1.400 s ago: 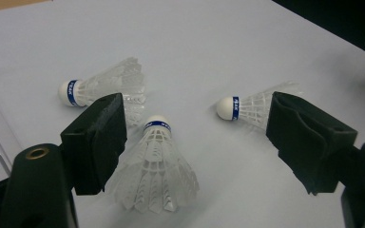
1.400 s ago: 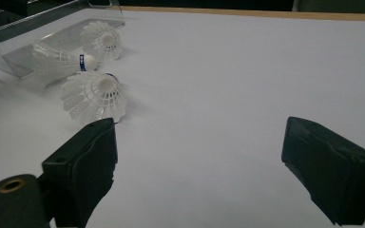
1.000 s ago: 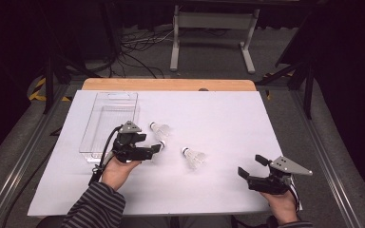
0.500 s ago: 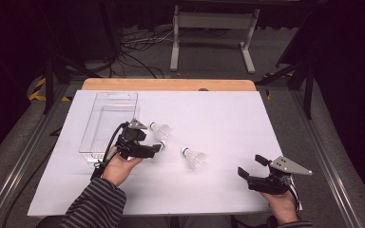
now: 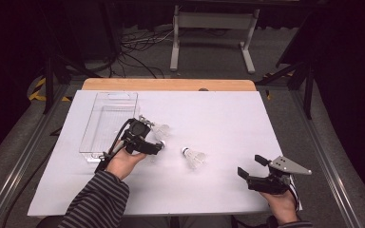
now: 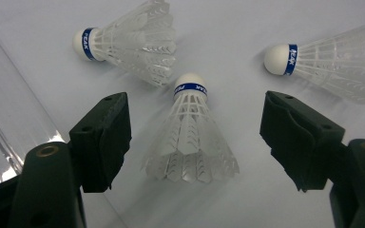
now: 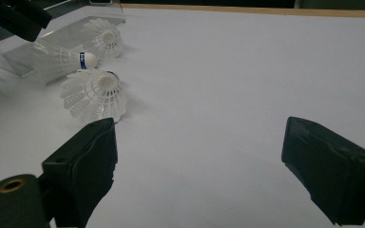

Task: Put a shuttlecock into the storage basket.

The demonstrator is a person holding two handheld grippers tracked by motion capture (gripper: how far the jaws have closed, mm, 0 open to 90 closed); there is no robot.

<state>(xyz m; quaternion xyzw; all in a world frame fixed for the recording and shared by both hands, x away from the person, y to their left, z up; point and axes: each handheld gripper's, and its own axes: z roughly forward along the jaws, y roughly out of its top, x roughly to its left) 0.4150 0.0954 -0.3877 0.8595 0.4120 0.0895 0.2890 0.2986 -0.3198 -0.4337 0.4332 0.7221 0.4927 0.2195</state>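
Left gripper [image 5: 158, 147] is positioned around a shuttlecock [image 6: 188, 135].
Its jaws are spread apart, untouched by the feathers; right gripper [image 5: 252, 167] is held open, near right.

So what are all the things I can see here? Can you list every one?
shuttlecocks: three, white with blue bands; one between the left tongs' jaws, one beside the tray, one mid-table
tray: one, clear plastic, on the sheet's left part
sheet: one, white, covering the table
table: one, wooden edge showing at the far side
stand: one, pale grey, on the floor behind the table
cables: several, on the floor behind
left tongs: black, open around a shuttlecock, not pressing it
right tongs: black with a grey plate, open, nothing between them, near the table's front right
sleeve: one, striped, left arm
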